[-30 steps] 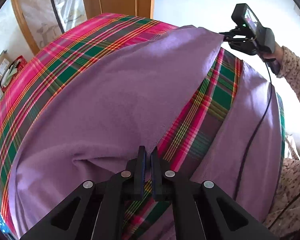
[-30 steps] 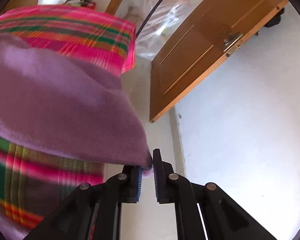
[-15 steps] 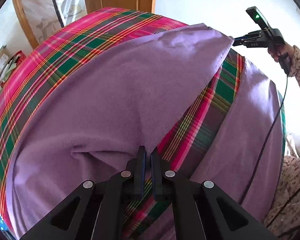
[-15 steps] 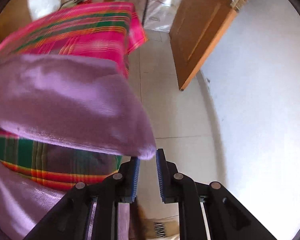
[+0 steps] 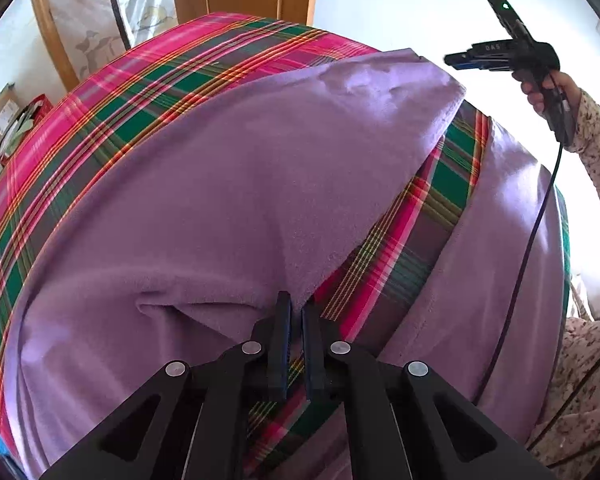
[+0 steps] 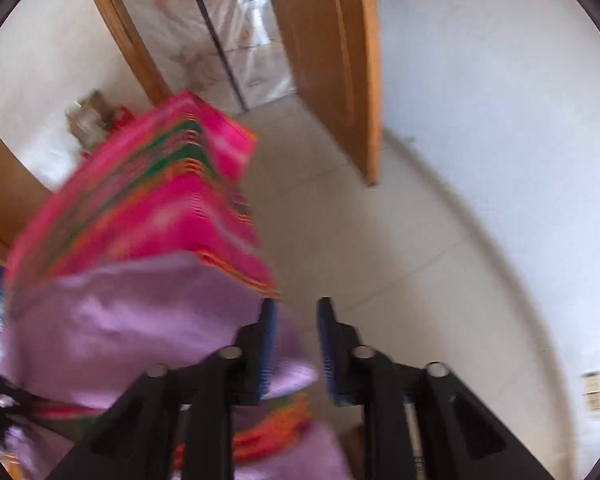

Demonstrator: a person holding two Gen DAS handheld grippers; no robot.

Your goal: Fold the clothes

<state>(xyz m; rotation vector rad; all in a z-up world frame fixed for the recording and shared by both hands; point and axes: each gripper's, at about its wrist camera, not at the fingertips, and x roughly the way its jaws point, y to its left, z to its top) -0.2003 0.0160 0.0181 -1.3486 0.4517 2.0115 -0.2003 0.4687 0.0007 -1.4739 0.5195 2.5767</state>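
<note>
Left wrist view: one purple garment [image 5: 228, 184] lies folded across one plaid-covered surface [image 5: 112, 120]. The left gripper [image 5: 295, 312], at 6 o'clock, is pinched tight on the garment's fold. The right gripper [image 5: 460, 60], at 2 o'clock, hangs clear of the cloth.

Right wrist view, blurred: the right gripper [image 6: 296, 312] is opening, with nothing between its jaws. The garment [image 6: 132, 320] sits at 8 o'clock and one wooden door [image 6: 332, 60] at 12 o'clock.
</note>
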